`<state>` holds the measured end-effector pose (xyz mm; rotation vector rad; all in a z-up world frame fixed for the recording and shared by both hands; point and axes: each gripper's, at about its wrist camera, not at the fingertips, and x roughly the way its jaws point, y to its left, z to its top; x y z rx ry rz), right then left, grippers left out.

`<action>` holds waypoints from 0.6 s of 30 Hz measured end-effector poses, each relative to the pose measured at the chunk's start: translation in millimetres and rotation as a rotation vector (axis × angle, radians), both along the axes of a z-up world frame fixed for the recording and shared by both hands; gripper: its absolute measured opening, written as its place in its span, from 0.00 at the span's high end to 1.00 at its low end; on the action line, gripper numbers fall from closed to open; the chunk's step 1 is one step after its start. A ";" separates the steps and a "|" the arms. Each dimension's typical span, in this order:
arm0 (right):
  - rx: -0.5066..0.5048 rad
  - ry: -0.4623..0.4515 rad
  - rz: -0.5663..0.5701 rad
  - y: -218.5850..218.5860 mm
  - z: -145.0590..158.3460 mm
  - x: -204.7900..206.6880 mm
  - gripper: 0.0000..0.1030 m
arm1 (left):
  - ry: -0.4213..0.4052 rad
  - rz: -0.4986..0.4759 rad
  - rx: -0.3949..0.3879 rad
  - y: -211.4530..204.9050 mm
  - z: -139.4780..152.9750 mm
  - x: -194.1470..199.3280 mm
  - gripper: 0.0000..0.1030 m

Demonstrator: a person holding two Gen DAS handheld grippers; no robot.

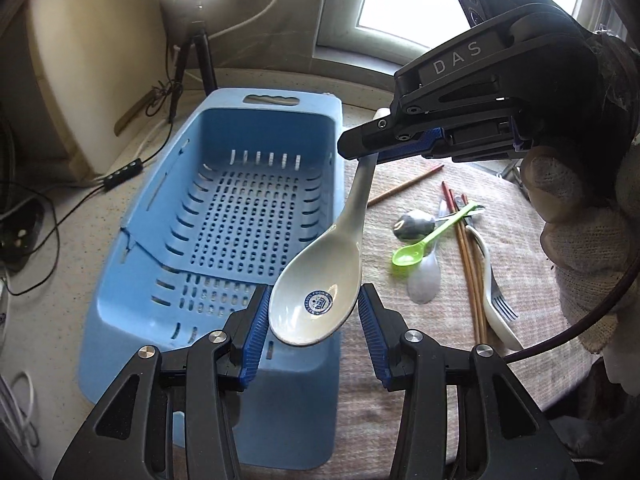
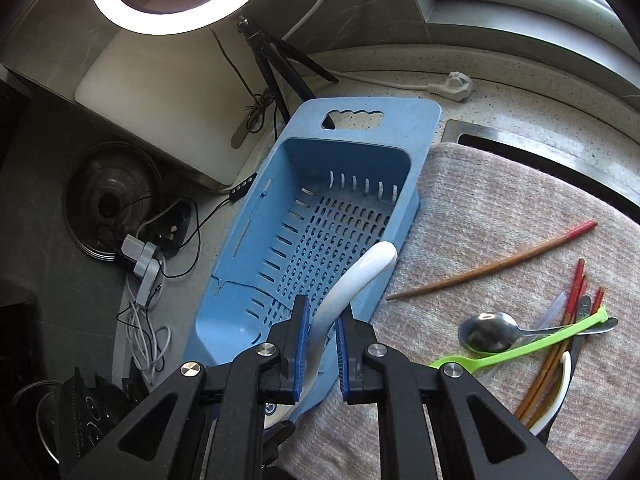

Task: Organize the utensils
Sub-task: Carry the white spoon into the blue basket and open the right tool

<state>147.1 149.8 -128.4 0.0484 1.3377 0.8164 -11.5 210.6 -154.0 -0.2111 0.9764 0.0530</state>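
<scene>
**White soup spoon held up over the blue basket**

The right gripper [image 2: 322, 344] is pinched tight on the handle of a white soup spoon [image 1: 320, 280]. The spoon hangs in the air, above the right edge of the blue basket [image 1: 224, 216]. Its bowl has a round blue stamp inside.

The left gripper [image 1: 312, 324] is partly spread. The spoon's bowl sits between its two blue pads. The left pad looks like it touches the bowl's edge. The right pad stands a little apart from it. So the left gripper is not squeezing the spoon.

A hand in a knit glove [image 1: 580, 232] holds the right gripper.

The basket is full of slots and has nothing in it. It sits on a speckled counter [image 2: 440, 64], just beside a pinkish cloth [image 2: 500, 216].

More things lie on the cloth. There is a metal spoon [image 2: 486, 332], a green plastic spoon [image 2: 520, 346], a bunch of wooden chopsticks [image 2: 560, 332] and another white spoon [image 1: 494, 280]. One chopstick [image 2: 492, 266] lies alone. A fork [image 1: 502, 300] rests on the other white spoon.

A ring light [image 2: 172, 4] shines at the back.
</scene>
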 end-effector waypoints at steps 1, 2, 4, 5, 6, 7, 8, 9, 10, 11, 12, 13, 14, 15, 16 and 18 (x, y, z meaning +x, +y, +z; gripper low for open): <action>-0.004 -0.002 0.004 5.0 -1.3 1.3 0.89 | 0.002 0.003 0.001 3.6 -1.6 1.2 0.58; -0.008 -0.003 0.006 9.5 -2.7 2.8 0.89 | 0.003 0.005 0.001 7.0 -2.3 1.9 0.58; -0.015 0.005 0.006 17.3 -7.3 6.7 0.89 | 0.006 0.010 0.001 13.6 -4.5 4.2 0.58; -0.017 0.009 0.006 20.5 -9.4 8.8 0.89 | 0.006 0.012 0.000 15.9 -5.1 4.7 0.58; -0.020 0.012 0.010 23.5 -11.5 11.0 0.89 | 0.008 0.014 -0.003 18.7 -6.6 5.9 0.58; -0.021 0.014 0.013 26.5 -13.5 12.7 0.89 | 0.011 0.015 -0.007 21.1 -7.9 7.0 0.58; -0.023 0.015 0.015 29.0 -15.4 14.0 0.89 | 0.012 0.014 -0.008 22.8 -9.2 8.1 0.58; -0.026 0.015 0.019 32.2 -17.5 14.8 0.88 | 0.014 0.015 -0.007 24.0 -10.5 8.9 0.58; -0.029 0.012 0.026 35.1 -19.2 15.2 0.88 | 0.017 0.016 -0.005 25.0 -11.5 9.3 0.58; -0.038 0.004 0.033 37.4 -20.6 15.5 0.86 | 0.019 0.015 -0.004 26.2 -11.8 9.3 0.59; -0.048 -0.007 0.040 39.8 -21.2 15.5 0.85 | 0.021 0.016 -0.002 26.7 -12.4 9.6 0.58; -0.056 -0.018 0.046 42.2 -22.3 14.8 0.85 | 0.024 0.019 0.001 27.4 -12.8 9.8 0.58; -0.063 -0.029 0.052 44.2 -22.9 14.1 0.83 | 0.027 0.024 0.009 28.1 -13.0 9.9 0.58; -0.068 -0.039 0.054 45.1 -23.0 13.5 0.73 | 0.028 0.028 0.018 28.3 -12.7 9.3 0.58; -0.069 -0.048 0.052 44.7 -22.3 13.1 0.66 | 0.027 0.034 0.025 29.0 -11.9 8.6 0.58; -0.062 -0.070 0.049 43.3 -19.2 11.5 0.53 | 0.020 0.046 0.034 30.2 -8.6 5.9 0.58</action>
